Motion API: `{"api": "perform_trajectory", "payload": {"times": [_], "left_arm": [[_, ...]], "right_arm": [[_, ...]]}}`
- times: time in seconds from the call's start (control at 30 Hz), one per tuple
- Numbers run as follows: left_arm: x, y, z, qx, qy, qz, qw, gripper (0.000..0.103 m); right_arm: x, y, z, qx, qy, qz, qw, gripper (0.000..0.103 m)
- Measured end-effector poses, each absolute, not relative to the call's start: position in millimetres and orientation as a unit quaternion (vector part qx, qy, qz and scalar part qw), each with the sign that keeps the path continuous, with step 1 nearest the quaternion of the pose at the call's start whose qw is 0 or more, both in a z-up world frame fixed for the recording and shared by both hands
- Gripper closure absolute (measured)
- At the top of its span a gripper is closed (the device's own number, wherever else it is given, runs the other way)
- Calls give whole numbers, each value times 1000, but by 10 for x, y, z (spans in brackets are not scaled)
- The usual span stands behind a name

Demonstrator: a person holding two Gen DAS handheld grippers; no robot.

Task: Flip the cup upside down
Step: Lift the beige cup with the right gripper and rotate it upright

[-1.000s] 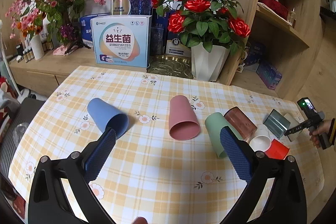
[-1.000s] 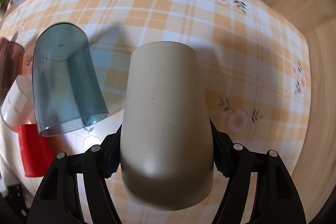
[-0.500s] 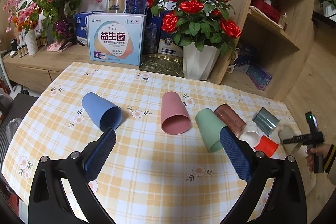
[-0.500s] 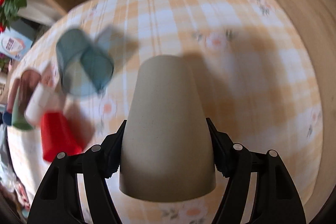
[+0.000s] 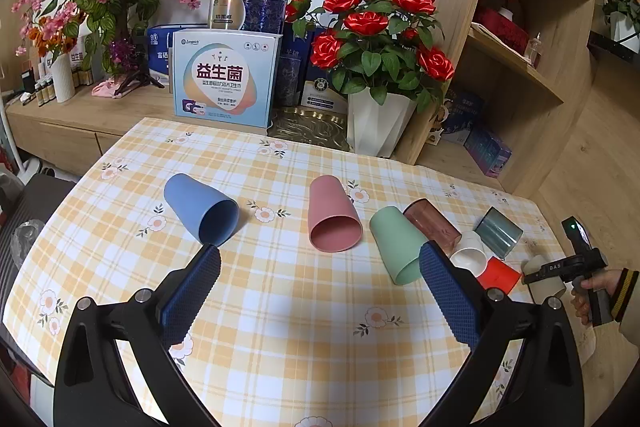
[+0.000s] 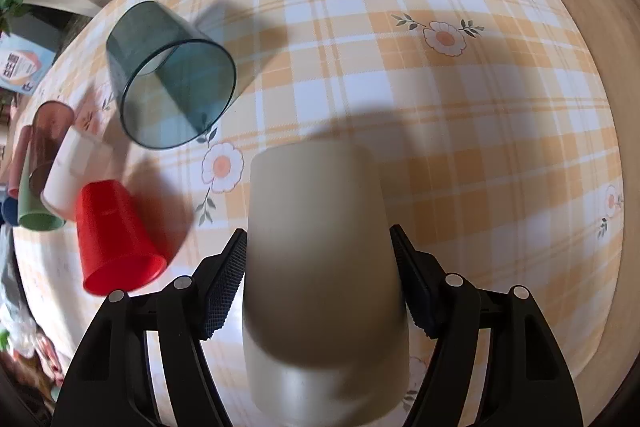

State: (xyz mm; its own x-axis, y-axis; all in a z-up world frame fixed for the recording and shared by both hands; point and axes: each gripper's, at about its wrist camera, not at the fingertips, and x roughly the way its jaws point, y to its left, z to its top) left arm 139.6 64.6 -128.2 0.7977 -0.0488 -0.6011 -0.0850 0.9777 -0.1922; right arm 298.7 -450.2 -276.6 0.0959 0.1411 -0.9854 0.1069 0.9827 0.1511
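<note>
My right gripper (image 6: 320, 283) is shut on a beige cup (image 6: 324, 267), its base pointing away from the camera, held over the checked tablecloth (image 6: 460, 107). In the left wrist view that cup (image 5: 546, 281) and right gripper (image 5: 560, 269) hang at the table's far right edge. My left gripper (image 5: 320, 291) is open and empty above the table's front. Several cups lie on their sides: blue (image 5: 202, 209), pink (image 5: 333, 214), green (image 5: 398, 245), brown (image 5: 432, 225), white (image 5: 469, 254), red (image 5: 498, 273), and dark teal (image 5: 498, 233).
A white pot of red roses (image 5: 378, 123) and a boxed product (image 5: 226, 79) stand behind the table on a wooden sideboard (image 5: 72, 115). Wooden shelves (image 5: 516, 67) rise at the right. In the right wrist view the teal cup (image 6: 172, 79) and red cup (image 6: 116, 231) lie left of the held cup.
My right gripper has tilted and shifted with the beige cup, so the lying cups now sit closer at its left. The left gripper has drifted back a little and stays open.
</note>
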Motion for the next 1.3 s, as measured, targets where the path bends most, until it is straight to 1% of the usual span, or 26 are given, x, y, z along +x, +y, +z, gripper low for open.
{"api": "perform_trajectory", "payload": {"times": [0.03, 0.23, 0.33, 0.57, 0.8, 1.1, 1.3], "left_arm": [[1392, 643, -1277, -105, 318, 9, 942, 6], [1424, 677, -1287, -114, 317, 6, 942, 6], [1450, 651, -1310, -115, 321, 0, 940, 6], [1399, 516, -1313, -107, 320, -24, 941, 6], [1310, 614, -1313, -117, 317, -17, 941, 6], [1167, 672, -1260, -117, 306, -20, 945, 6], [1046, 699, -1211, -117, 297, -25, 947, 6]], "right_arm": [[2996, -4484, -2777, 84, 674, 8, 734, 40], [2963, -4405, -2737, 60, 664, -11, 746, 40], [2846, -4343, -2736, 44, 662, -28, 748, 38], [2654, -4309, -2734, 57, 653, -36, 755, 39], [2360, -4200, -2665, 66, 641, -44, 763, 40], [2118, -3903, -2256, 54, 619, -30, 783, 40], [1978, -3826, -1820, 47, 600, -11, 798, 40]]}}
